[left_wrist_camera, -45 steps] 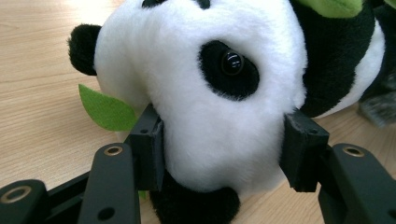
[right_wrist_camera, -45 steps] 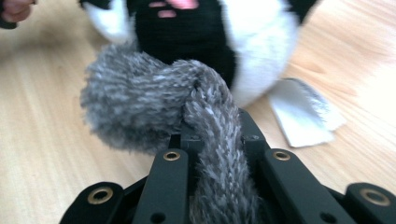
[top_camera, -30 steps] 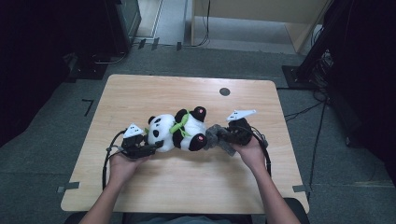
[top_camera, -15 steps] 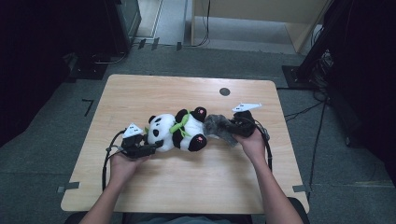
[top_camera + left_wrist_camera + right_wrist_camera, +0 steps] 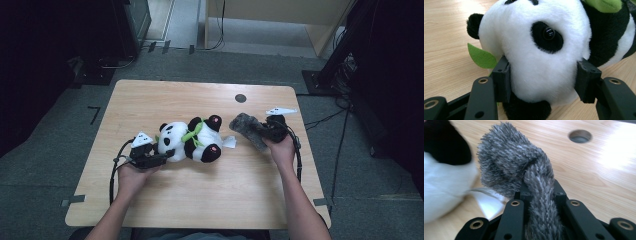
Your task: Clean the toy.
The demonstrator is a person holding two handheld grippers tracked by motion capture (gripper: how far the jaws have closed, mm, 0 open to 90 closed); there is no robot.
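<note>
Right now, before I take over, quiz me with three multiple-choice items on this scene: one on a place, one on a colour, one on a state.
1. Where does the panda plush lie?
A. On the wooden table, between the two grippers
B. On the floor beside the table
C. Hanging in the air

2. What colour is the fuzzy cloth in the right gripper?
A. Red
B. Mottled grey
C. Yellow

3. How does the left gripper stand?
A. Wide open, apart from the toy
B. Shut on nothing
C. Clamped on the panda's white head

Answers:
1 A: the high view shows it lying on the tabletop with one gripper at each end.
2 B: the right gripper view shows grey pile pinched between the jaws.
3 C: the left gripper view shows both pads pressing into the white fur.
</note>
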